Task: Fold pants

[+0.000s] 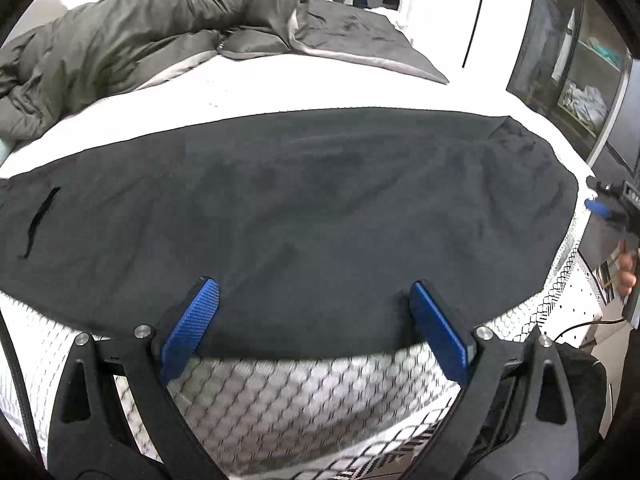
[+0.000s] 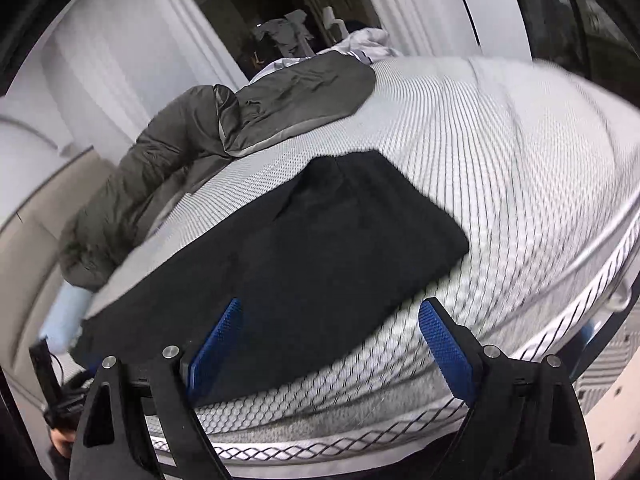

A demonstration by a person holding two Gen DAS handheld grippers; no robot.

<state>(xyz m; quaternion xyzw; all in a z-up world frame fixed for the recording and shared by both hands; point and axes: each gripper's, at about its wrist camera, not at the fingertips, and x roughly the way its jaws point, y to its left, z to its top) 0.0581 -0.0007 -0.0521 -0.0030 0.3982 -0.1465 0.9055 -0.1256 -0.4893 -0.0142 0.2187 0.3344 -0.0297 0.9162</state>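
Observation:
The black pants point(image 1: 304, 200) lie flat across the white quilted mattress point(image 1: 304, 392), with a pocket slit at their left end. My left gripper point(image 1: 313, 286) is open at their near edge, both blue pads just above the cloth and nothing between them. In the right wrist view the pants point(image 2: 320, 240) run from lower left towards the middle of the bed. My right gripper point(image 2: 332, 305) is open, with its left pad over the hem of the pants and its right pad over bare mattress point(image 2: 500, 168). Neither gripper holds any cloth.
A crumpled olive-grey quilt point(image 1: 152, 36) lies along the far side of the bed, also seen as the quilt point(image 2: 192, 140). A glass-fronted cabinet point(image 1: 576, 64) stands at the right. A hand point(image 1: 626, 276) with a blue-tipped tool shows beyond the mattress corner. A pale blue item point(image 2: 66, 316) lies at the bed's left end.

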